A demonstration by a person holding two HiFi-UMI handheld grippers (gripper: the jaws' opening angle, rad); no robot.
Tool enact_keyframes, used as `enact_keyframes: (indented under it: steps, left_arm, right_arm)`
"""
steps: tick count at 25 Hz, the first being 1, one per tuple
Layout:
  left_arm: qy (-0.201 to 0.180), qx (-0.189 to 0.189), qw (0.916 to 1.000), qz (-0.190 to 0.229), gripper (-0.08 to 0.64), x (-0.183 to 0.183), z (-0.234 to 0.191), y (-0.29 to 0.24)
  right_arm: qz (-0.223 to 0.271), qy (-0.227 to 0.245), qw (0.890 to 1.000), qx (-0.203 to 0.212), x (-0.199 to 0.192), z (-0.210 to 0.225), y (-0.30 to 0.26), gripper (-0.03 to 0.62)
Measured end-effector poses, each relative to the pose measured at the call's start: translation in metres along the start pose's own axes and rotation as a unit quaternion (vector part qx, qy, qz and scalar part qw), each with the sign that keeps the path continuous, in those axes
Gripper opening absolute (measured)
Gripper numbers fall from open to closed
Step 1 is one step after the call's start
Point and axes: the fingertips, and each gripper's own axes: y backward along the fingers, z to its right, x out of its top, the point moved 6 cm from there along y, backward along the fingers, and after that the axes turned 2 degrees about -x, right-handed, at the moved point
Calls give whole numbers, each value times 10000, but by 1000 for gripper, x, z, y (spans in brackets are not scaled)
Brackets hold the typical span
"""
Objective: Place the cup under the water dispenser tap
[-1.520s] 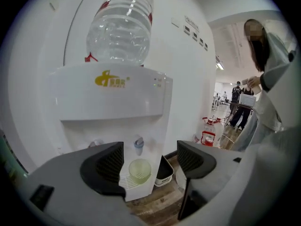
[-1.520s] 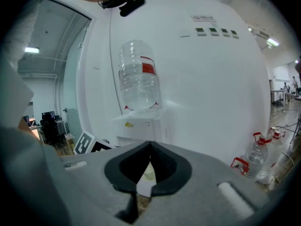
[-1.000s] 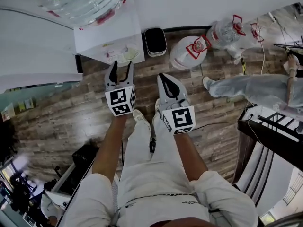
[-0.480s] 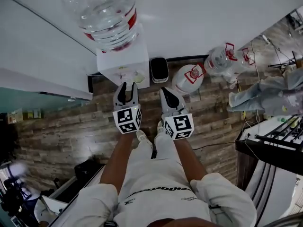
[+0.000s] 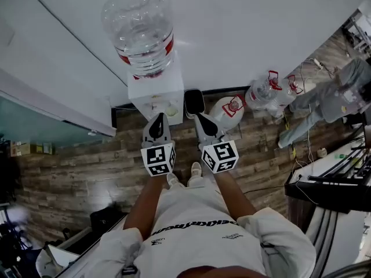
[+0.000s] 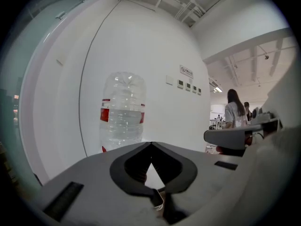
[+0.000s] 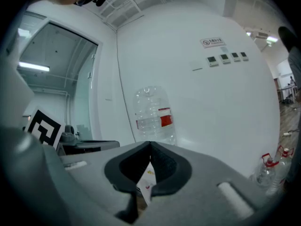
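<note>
— What are your tongs doing?
— My left tongs (image 6: 151, 146) are pressed together at the tips, with nothing in them. My right tongs (image 7: 150, 146) are the same, tips touching and nothing held. They are side by side in front of me and point at the wall.
— Where is the cup?
— The small pale round cup (image 5: 170, 111) sits in the front nook of the boxy white water dispenser (image 5: 155, 91). It is just past my left tongs and not touching them. I cannot make out the tap over it.
— What is on top of the dispenser?
— A big clear plastic water bottle with a red band (image 5: 141, 30).
— What is the room like?
— There is a brown wooden plank floor (image 5: 75, 167), a plain white wall (image 5: 243, 33) and a greenish glass wall (image 5: 35, 126) on my left.
— What else is around?
— A small black bin (image 5: 194, 102) stands right beside the dispenser. Next comes a round white jug with a red handle (image 5: 223, 112), then two clear bottles with red caps (image 5: 264, 90). A person in pale trousers (image 5: 316, 106) is far off on the right, and a black rack (image 5: 330, 181) is near me.
— Is anything in the way?
— From above, my right tongs cover part of the white jug.
</note>
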Motion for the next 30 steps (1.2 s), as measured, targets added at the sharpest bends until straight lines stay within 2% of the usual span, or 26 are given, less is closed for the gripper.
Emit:
enact_keyframes:
  steps: [5, 15, 30]
  left_arm:
    - [-83, -55, 9999, 124, -3, 25, 4, 18]
    - [-176, -170, 9995, 182, -3, 41, 7, 39]
    - [-171, -246, 9988, 384, -3, 46, 17, 49]
  right_arm:
    - [189, 77, 9997, 166, 26, -17, 5, 0]
    - [221, 217, 9990, 325, 39, -35, 10, 0]
    - [394, 377, 9978, 366, 52, -45, 10, 0]
